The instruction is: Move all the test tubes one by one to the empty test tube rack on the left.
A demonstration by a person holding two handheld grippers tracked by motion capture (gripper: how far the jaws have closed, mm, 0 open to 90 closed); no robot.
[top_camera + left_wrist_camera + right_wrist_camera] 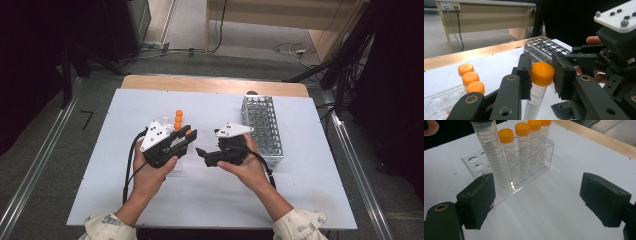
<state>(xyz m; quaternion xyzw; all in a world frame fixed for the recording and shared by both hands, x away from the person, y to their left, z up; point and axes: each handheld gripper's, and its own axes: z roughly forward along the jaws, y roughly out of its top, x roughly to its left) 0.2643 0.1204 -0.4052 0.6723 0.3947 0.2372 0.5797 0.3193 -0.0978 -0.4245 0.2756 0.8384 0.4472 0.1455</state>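
My left gripper is shut on the orange cap of a clear tube, gripping it from both sides so the tube hangs upright. In the right gripper view that held tube stands at the near end of a clear plastic rack, beside three more orange-capped tubes. Whether its tip rests in a hole I cannot tell. My right gripper is open, a short way right of the held tube, and its jaws stand wide apart over bare white table with nothing between them.
A metal mesh tube rack stands at the right rear of the white table top. The clear rack sits mid-table behind my left gripper. A wooden strip edges the far side of the table.
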